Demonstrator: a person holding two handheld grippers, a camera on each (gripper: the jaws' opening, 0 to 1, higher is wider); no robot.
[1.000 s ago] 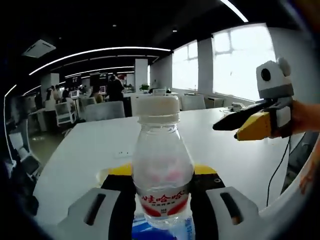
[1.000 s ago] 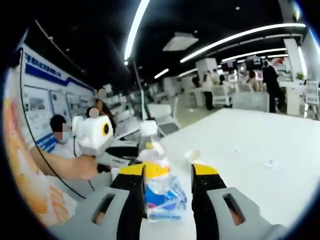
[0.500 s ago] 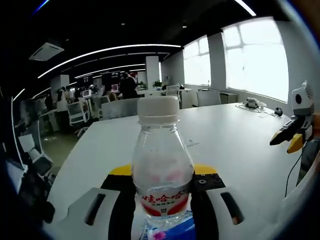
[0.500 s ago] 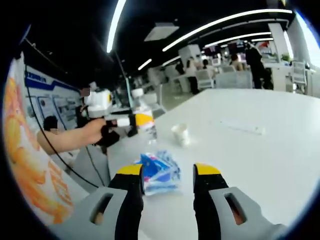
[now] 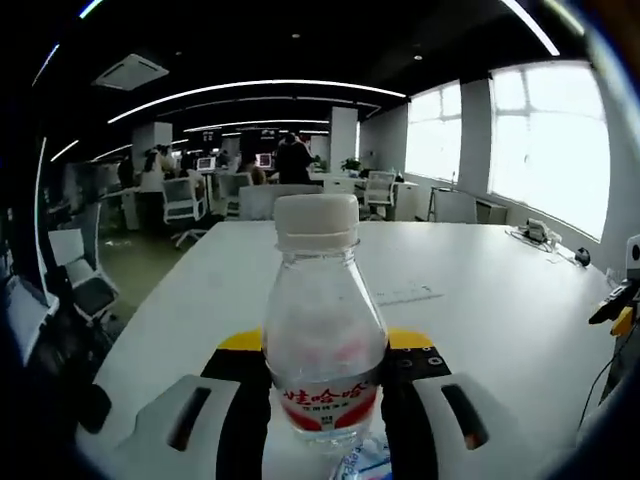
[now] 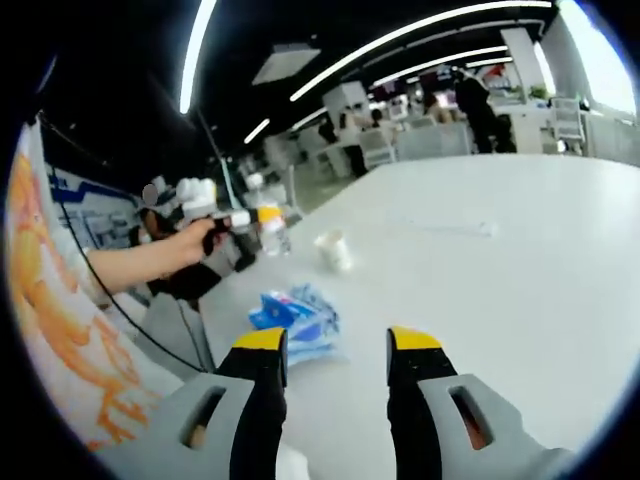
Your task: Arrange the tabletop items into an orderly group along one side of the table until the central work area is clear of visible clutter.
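Observation:
A clear water bottle point(image 5: 322, 350) with a white cap and a red label stands upright between the yellow-tipped jaws of my left gripper point(image 5: 325, 345), which is shut on it. The right gripper view shows that left gripper point(image 6: 262, 215) in a person's hand, with the bottle point(image 6: 268, 230) near the table's left edge. My right gripper point(image 6: 338, 345) is open with nothing between its jaws. A blue and white packet point(image 6: 295, 318) lies on the white table point(image 6: 480, 300) just beyond its left jaw. A small white cup point(image 6: 333, 250) stands farther off. The packet's corner point(image 5: 365, 462) shows below the bottle.
A thin paper strip point(image 5: 405, 295) lies mid-table, seen also as the strip point(image 6: 450, 228) in the right gripper view. Cables and small devices point(image 5: 535, 232) sit at the far right edge. Office chairs point(image 5: 185, 200) and people stand beyond the table. The right gripper's tip point(image 5: 620, 305) is at the edge.
My right gripper has drawn back from the blue packet, which now lies on the table beyond its jaws. The left gripper with the bottle has moved away from the packet.

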